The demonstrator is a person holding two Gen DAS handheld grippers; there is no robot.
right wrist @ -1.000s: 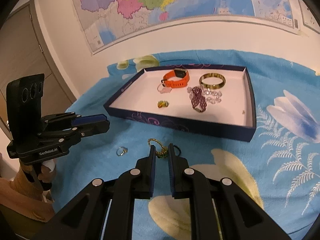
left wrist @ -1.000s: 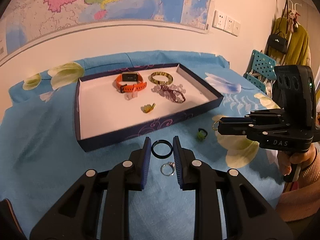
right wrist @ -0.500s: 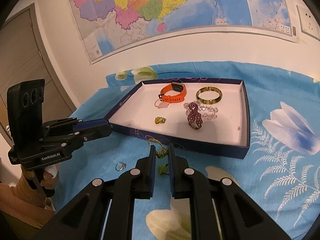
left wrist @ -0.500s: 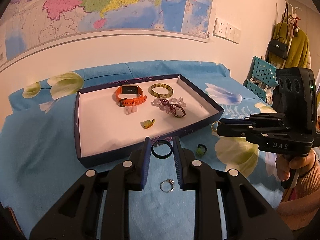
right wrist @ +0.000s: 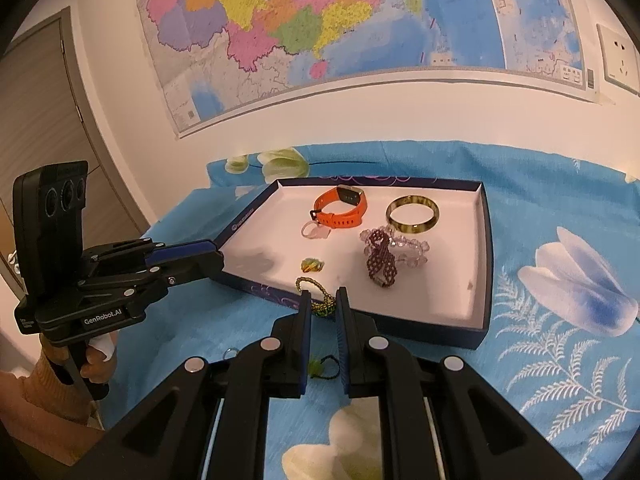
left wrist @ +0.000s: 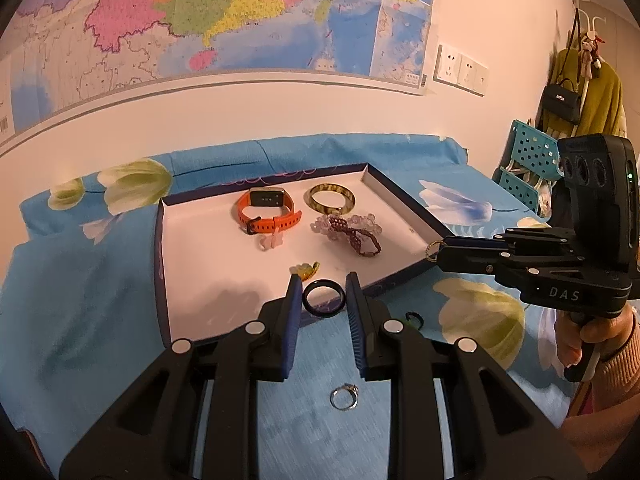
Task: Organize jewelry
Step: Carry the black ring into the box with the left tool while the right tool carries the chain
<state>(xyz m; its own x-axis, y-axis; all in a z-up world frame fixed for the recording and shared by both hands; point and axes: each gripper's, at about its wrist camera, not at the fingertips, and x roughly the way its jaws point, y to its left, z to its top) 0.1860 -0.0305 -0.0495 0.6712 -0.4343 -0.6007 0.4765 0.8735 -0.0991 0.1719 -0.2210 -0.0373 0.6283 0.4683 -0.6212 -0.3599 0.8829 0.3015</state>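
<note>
Both tongs gripped jewelry above tray's [left wrist: 404, 200] near edge: left tongs [left wrist: 322, 298] black ring [left wrist: 322, 298], right tongs [right wrist: 322, 307] nearly closed on beaded chain [right wrist: 316, 294].

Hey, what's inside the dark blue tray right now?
In the dark blue tray: an orange smartwatch, a yellow-green bangle, a clear bead bracelet, a maroon beaded band, a pale pink ring, a small yellow charm. The claws hide its near edge.

I saw an orange watch [left wrist: 267, 212] in a white-floored, navy-walled tray [left wrist: 208, 264]. The cloth [left wrist: 80, 300] was blue with pale flowers.
</note>
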